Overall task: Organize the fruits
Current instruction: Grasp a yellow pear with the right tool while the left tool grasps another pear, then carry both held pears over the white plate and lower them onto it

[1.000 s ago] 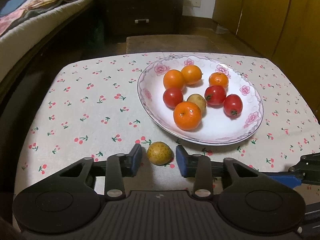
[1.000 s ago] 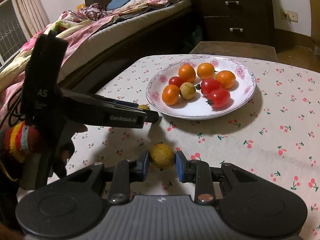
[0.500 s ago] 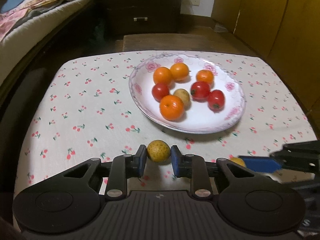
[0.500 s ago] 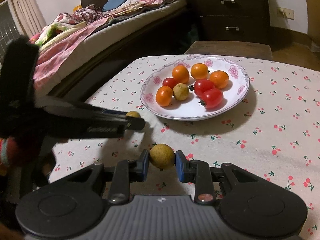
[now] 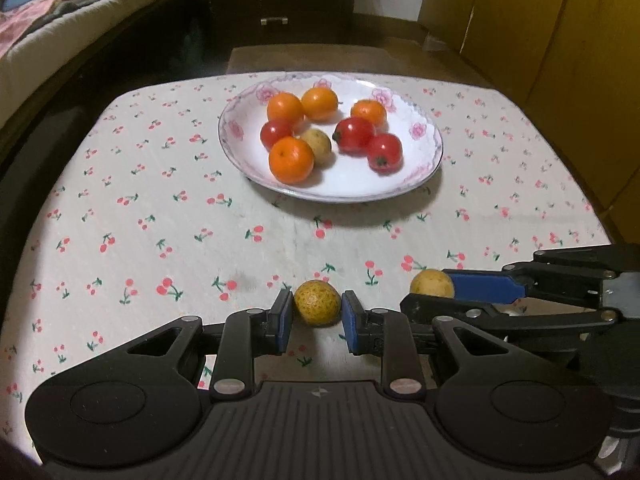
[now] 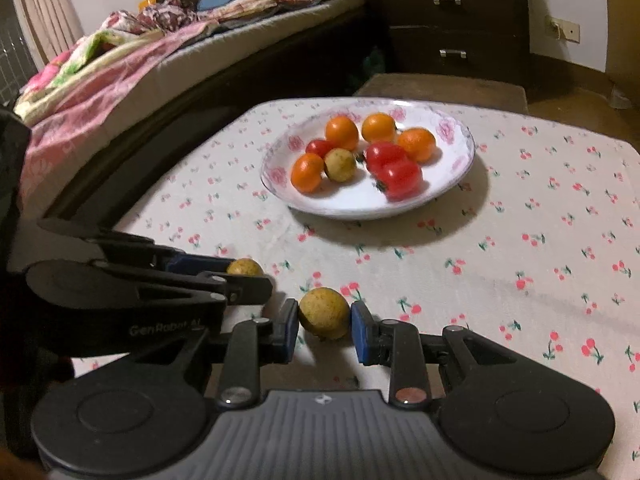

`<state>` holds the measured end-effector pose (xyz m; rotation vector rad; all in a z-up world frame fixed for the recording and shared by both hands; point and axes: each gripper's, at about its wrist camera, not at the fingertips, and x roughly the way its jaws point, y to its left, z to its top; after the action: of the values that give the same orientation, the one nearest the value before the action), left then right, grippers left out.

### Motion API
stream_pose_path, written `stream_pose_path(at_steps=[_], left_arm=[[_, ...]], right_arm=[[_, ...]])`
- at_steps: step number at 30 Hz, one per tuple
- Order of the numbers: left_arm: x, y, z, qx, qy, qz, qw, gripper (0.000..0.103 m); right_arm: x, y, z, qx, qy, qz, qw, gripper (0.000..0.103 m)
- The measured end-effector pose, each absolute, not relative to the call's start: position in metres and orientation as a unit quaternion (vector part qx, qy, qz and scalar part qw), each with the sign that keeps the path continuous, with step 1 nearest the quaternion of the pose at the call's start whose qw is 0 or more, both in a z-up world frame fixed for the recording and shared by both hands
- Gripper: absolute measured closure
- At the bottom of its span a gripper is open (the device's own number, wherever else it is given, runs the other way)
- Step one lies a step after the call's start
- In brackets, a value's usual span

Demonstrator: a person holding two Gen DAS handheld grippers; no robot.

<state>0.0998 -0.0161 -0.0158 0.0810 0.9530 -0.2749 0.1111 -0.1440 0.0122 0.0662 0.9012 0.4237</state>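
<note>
Two yellow-green fruits in hand, one per gripper. Left gripper [image 5: 316, 314]: pads clamped on a speckled yellow fruit [image 5: 317, 308], held between the fingertips above the cherry-print tablecloth [image 5: 160, 208]. Right gripper [image 6: 325, 322]: fingers closed against a second yellow fruit [image 6: 325, 312], likewise between its pads. Ahead of both pairs of fingers, well apart: flowered plate [image 5: 434, 148] holding four oranges, three tomatoes, one yellow fruit. Step judged: carrying to plate. Next move calls for reaching forward over the rim, then parting the fingers above bare plate.
</note>
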Motion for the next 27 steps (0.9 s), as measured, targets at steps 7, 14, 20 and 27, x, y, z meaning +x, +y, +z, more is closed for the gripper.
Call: stream_pose_path(at_steps=[7, 14, 20, 27], left_arm=[[0.084, -0.017, -0.014, 0.034, 0.460, -0.129, 0.878, 0.069], [0.077, -0.024, -0.007, 0.031, 0.459, -0.137, 0.877, 0.069], [0.073, -0.038, 0.014, 0.032, 0.440, -0.157, 0.884, 0.069], [0.063, -0.043, 0.030, 0.031, 0.417, -0.160, 0.894, 0.070]], right_arm=[[0.102, -0.153, 0.016, 0.053, 0.437, 0.219, 0.871, 0.049], [0.093, -0.157, 0.023, 0.055, 0.436, 0.208, 0.874, 0.049], [0.078, -0.173, 0.044, 0.079, 0.428, 0.188, 0.880, 0.049], [0.067, -0.177, 0.066, 0.054, 0.401, 0.188, 0.895, 0.049]])
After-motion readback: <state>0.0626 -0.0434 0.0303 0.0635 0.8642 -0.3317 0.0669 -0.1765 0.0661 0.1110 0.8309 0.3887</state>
